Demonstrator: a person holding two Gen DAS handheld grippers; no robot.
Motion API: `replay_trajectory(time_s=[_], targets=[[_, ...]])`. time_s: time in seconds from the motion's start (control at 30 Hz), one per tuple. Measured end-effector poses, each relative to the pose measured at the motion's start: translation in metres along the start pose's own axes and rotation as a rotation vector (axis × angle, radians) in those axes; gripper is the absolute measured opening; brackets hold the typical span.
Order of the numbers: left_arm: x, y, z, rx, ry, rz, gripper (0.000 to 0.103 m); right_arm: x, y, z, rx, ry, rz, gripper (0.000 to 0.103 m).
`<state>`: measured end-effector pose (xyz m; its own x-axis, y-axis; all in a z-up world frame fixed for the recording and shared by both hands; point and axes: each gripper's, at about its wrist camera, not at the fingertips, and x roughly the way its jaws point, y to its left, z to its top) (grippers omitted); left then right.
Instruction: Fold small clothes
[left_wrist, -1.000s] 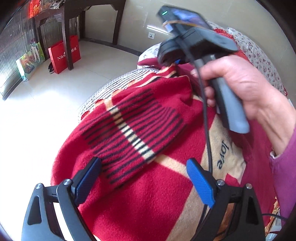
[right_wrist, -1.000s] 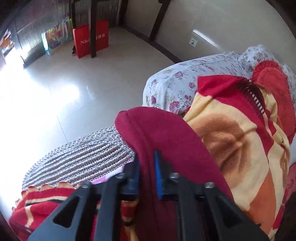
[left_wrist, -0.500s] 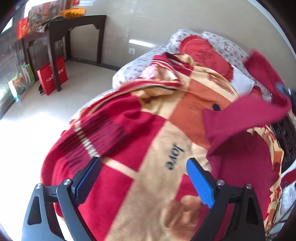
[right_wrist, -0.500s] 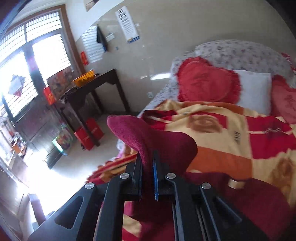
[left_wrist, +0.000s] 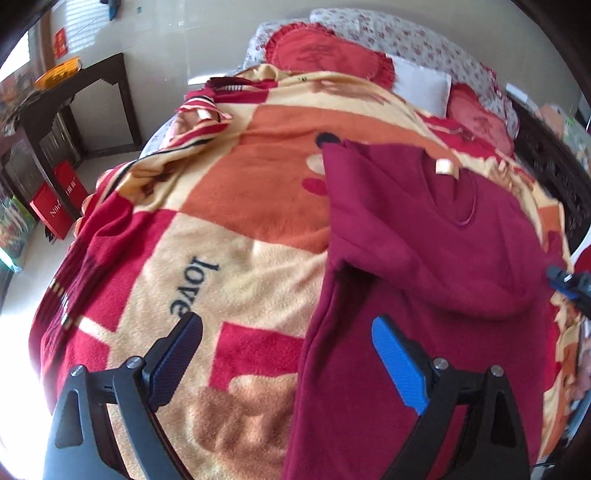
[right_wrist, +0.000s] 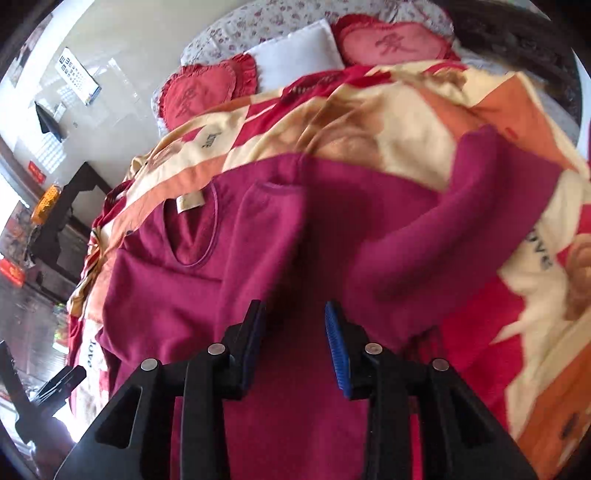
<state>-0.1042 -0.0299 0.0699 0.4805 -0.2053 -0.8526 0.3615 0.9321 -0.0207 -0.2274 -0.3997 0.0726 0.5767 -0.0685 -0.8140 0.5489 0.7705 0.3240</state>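
A maroon top (left_wrist: 424, 258) lies spread on the patterned blanket (left_wrist: 236, 206) toward the bed's right edge, one sleeve (right_wrist: 280, 236) folded across its chest. The right gripper (right_wrist: 295, 336) hangs above it, jaws opening, pressing nothing. The left gripper (left_wrist: 288, 358) is spread wide, empty, over the top's left hem.

Both wrist cams looked steeply down at the bed, pretty close. My left one sat over the blanket (left_wrist: 236, 206), facing the pillows. Right one hung nearer, above the maroon top (right_wrist: 192, 288). Both caught top + pillows.
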Motion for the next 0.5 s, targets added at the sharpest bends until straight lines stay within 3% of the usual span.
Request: replay_trajectory(time_s=[0.13, 0.23, 0.37, 0.5], targets=[[0.025, -0.011, 0.004, 0.046, 0.033, 0.058, 0.096, -0.028, 0.029, 0.012, -0.058, -0.061, 0.123, 0.017], [0.038, -0.008, 0.012, 0.035, 0.022, 0.098, 0.096, -0.011, 0.085, 0.023, -0.235, -0.02, 0.237, 0.017], [0.055, 0.009, 0.025, -0.01, 0.036, 0.127, 0.096, 0.059, 0.167, 0.031, -0.455, 0.064, 0.272, 0.017], [0.068, 0.022, 0.027, -0.036, 0.067, 0.102, 0.096, 0.126, 0.219, 0.029, -0.607, 0.159, 0.25, 0.017]])
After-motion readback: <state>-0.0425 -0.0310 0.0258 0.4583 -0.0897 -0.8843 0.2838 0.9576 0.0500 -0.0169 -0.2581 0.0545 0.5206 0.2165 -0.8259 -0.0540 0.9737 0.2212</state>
